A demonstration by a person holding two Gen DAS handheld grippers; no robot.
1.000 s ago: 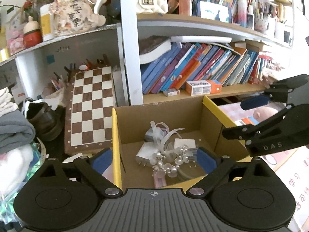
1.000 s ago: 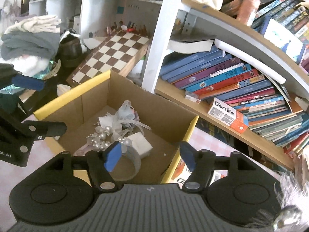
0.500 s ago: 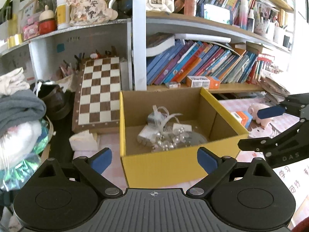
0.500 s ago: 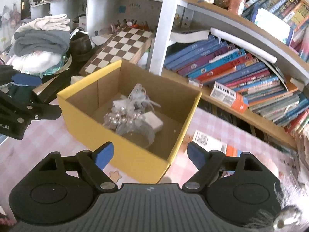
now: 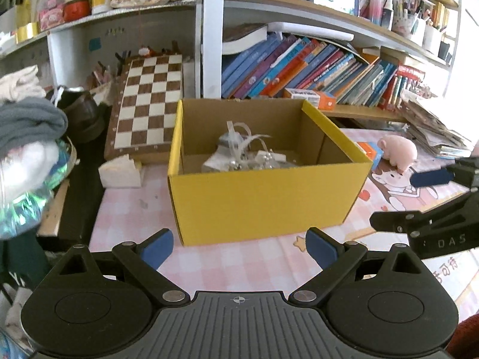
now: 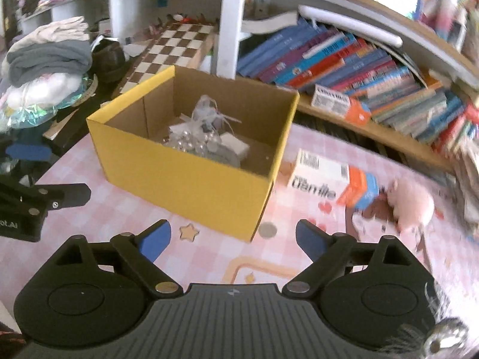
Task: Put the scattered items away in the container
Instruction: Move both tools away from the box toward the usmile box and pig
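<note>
A yellow cardboard box point(image 5: 263, 200) point(image 6: 185, 179) stands on the pink checked mat. Inside lie a pearl and ribbon bundle point(image 5: 248, 155) point(image 6: 197, 137) and a white block point(image 6: 235, 146). A white and orange toothpaste box point(image 6: 326, 176) and a pink plush pig point(image 6: 410, 203) point(image 5: 398, 152) lie on the mat right of the box. A coin point(image 6: 267, 229) lies by the box's near corner. My left gripper point(image 5: 239, 248) is open and empty, in front of the box. My right gripper point(image 6: 233, 239) is open and empty, at the box's near right corner.
A bookshelf with leaning books point(image 5: 299, 68) runs behind the box. A chessboard point(image 5: 149, 101) leans at the back left. Folded clothes and a shiny bag point(image 5: 27, 149) pile up on the left. A white tissue wad point(image 5: 119, 173) lies left of the box.
Both grippers have pulled back and away from the box; earlier they were over its opening, now the whole box shows in front of them. Both stay open.
</note>
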